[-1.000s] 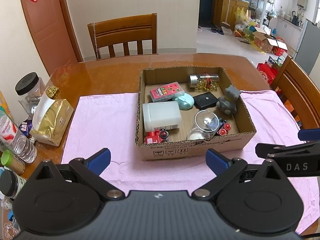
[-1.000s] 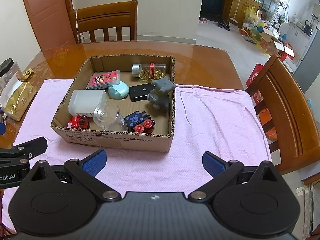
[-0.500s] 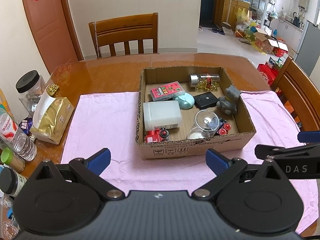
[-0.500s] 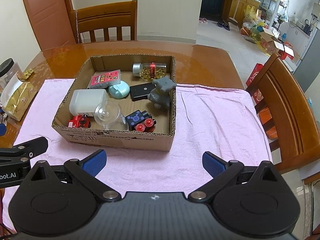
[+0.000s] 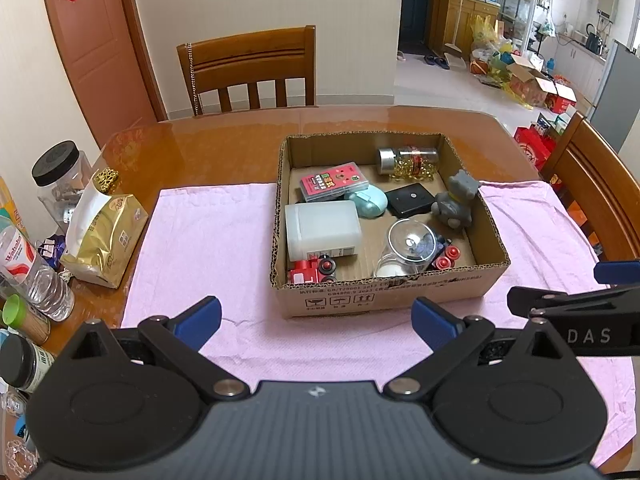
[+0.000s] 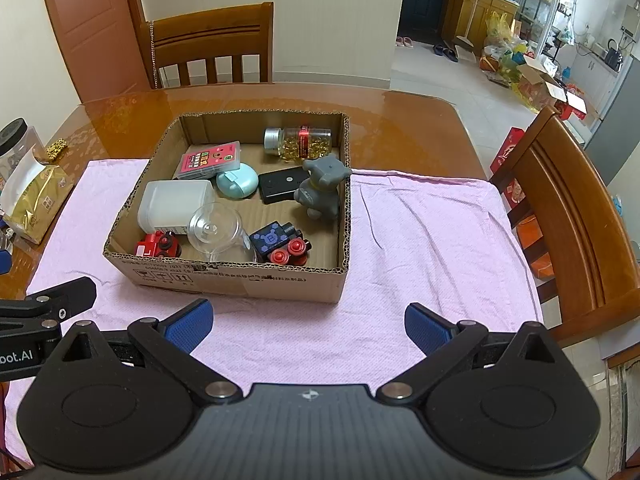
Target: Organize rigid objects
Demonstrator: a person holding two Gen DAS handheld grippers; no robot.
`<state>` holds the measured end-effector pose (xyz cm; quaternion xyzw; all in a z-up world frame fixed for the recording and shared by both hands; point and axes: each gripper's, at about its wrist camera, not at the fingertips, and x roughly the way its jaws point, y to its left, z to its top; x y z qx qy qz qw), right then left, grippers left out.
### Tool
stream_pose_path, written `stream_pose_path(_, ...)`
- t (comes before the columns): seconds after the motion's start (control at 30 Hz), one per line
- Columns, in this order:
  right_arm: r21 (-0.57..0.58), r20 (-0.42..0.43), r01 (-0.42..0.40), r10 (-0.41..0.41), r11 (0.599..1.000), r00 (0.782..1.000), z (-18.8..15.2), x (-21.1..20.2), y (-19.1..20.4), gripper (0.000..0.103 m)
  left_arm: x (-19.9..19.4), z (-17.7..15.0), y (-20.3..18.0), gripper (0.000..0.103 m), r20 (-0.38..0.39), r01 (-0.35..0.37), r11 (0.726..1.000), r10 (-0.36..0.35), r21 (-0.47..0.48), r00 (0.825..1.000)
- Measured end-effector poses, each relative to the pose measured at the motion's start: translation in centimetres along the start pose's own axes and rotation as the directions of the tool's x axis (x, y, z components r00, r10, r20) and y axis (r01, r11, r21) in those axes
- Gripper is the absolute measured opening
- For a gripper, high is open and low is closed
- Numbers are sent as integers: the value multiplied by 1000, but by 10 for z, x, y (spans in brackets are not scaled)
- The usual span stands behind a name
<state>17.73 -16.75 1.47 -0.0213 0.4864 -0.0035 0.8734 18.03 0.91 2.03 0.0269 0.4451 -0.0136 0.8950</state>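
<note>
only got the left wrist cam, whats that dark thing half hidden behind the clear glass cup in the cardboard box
Observer: The right wrist view shows it whole: a dark blue toy block car with red wheels and a letter B on top, right beside the clear glass cup, near the front wall of the cardboard box.
Operator: is my right gripper open
Observer: Yes. The right gripper has its blue pads wide apart with nothing between them, over the pink cloth.

Small rigid objects (image 5: 404, 216) lie jumbled inside an open cardboard box (image 5: 384, 300).
</note>
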Motion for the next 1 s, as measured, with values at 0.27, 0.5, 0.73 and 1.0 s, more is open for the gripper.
stream_pose_path(0.27, 3, 1, 1, -1, 1000, 1000, 0, 0, 0, 103, 0, 0, 0, 101, 0, 0, 1000, 0, -1, 1000)
stream_pose_path(0.5, 2, 4, 1, -1, 1000, 1000, 0, -1, 1, 103, 0, 0, 0, 101, -2, -4, 1000, 4, 0, 1000)
stream_pose_path(0.73, 2, 1, 0, 0, 1000, 1000, 0, 0, 1, 103, -1, 0, 0, 101, -3, -3, 1000, 3, -1, 1000)
stream_pose_path(1.0, -1, 5, -1, 1, 1000, 1000, 1, -1, 1, 103, -2, 0, 0, 101, -4, 2, 1000, -2, -4, 1000)
